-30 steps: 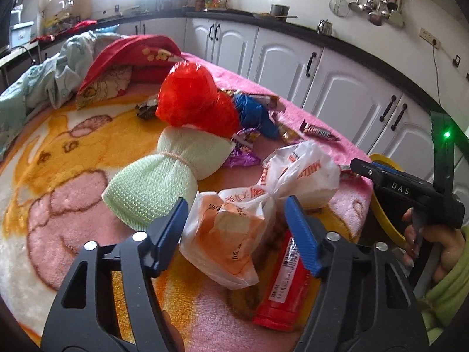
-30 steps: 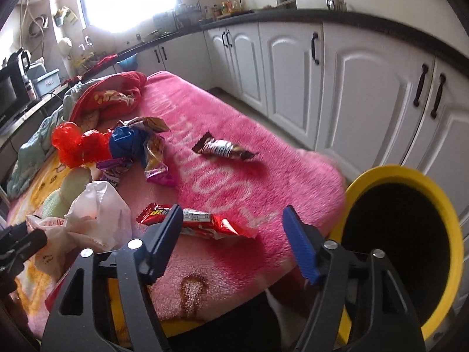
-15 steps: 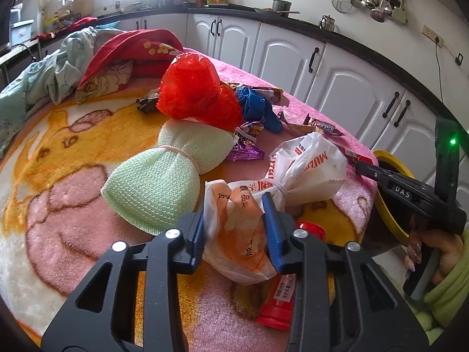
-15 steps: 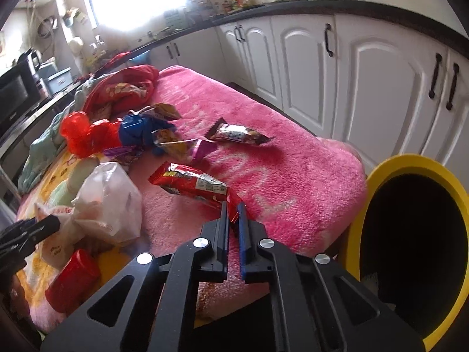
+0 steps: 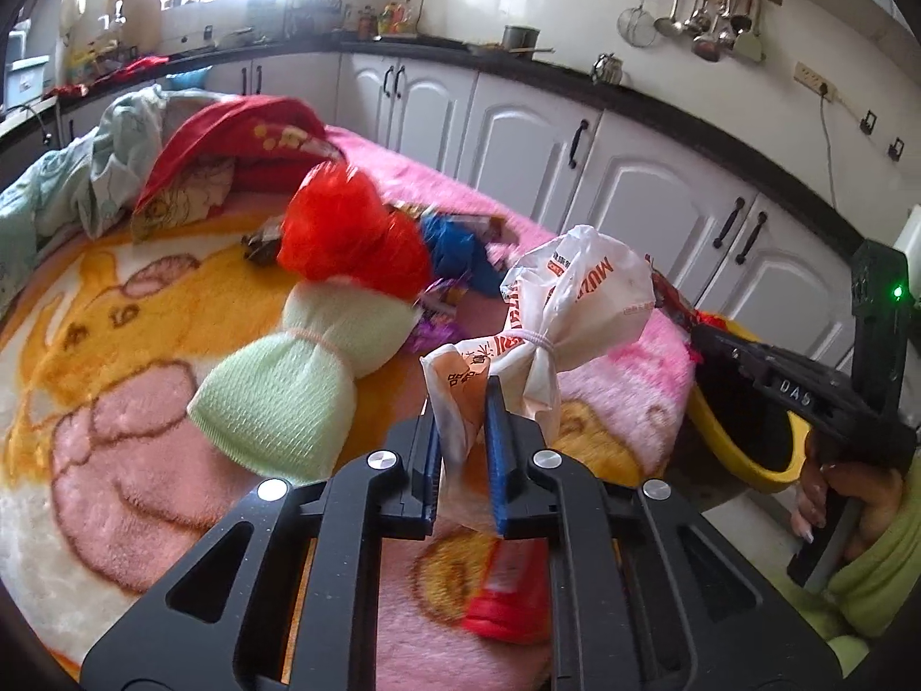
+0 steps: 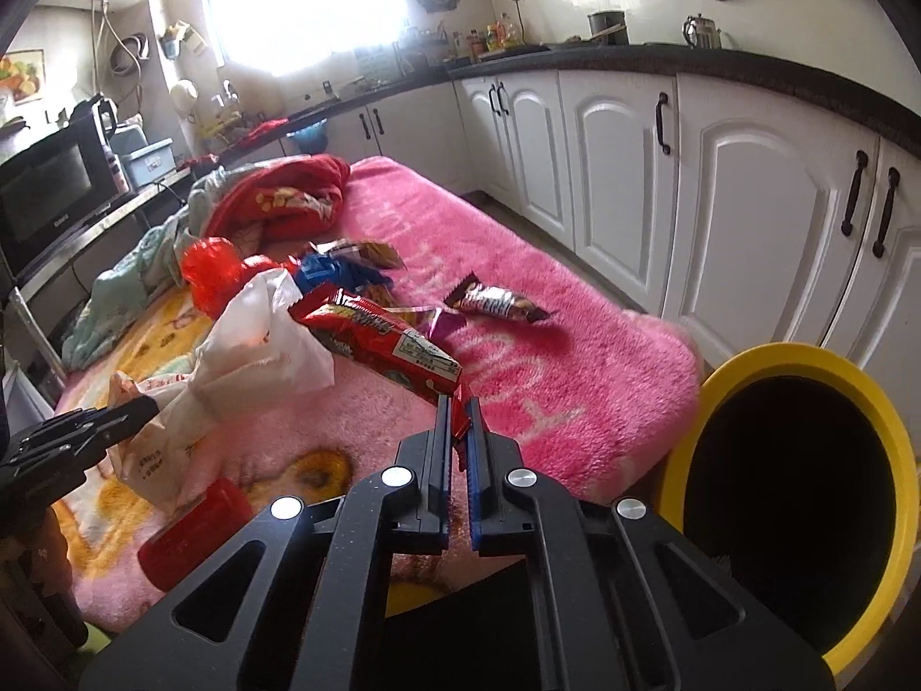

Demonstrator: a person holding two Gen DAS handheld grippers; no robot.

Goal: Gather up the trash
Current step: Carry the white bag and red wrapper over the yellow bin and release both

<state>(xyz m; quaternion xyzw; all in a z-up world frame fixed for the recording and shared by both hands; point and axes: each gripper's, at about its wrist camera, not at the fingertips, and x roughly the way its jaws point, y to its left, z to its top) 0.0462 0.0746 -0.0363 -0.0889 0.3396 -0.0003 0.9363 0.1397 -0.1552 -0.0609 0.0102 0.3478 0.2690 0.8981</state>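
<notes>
My left gripper [image 5: 463,403] is shut on a white tied plastic bag [image 5: 564,299] with orange print and holds it above the pink blanket [image 5: 144,460]. The bag also shows in the right wrist view [image 6: 253,345]. My right gripper [image 6: 459,414] is shut on the end of a red snack wrapper [image 6: 374,340], lifted off the blanket [image 6: 547,345]. A yellow trash bin [image 6: 806,357] with a dark inside stands at the right, beside the blanket's edge; it also shows in the left wrist view [image 5: 742,460].
On the blanket lie a pale green knitted bundle [image 5: 288,374], a red bag [image 5: 351,236], a blue wrapper [image 5: 455,247], a red canister [image 6: 190,535] and a brown-white candy wrapper [image 6: 495,302]. Crumpled clothes [image 5: 115,167] lie at the far end. White cabinets [image 6: 719,201] stand behind.
Both grippers closed from open. The left one took the white bag and lifted it; the right one took the red wrapper and raised it off the blanket.
</notes>
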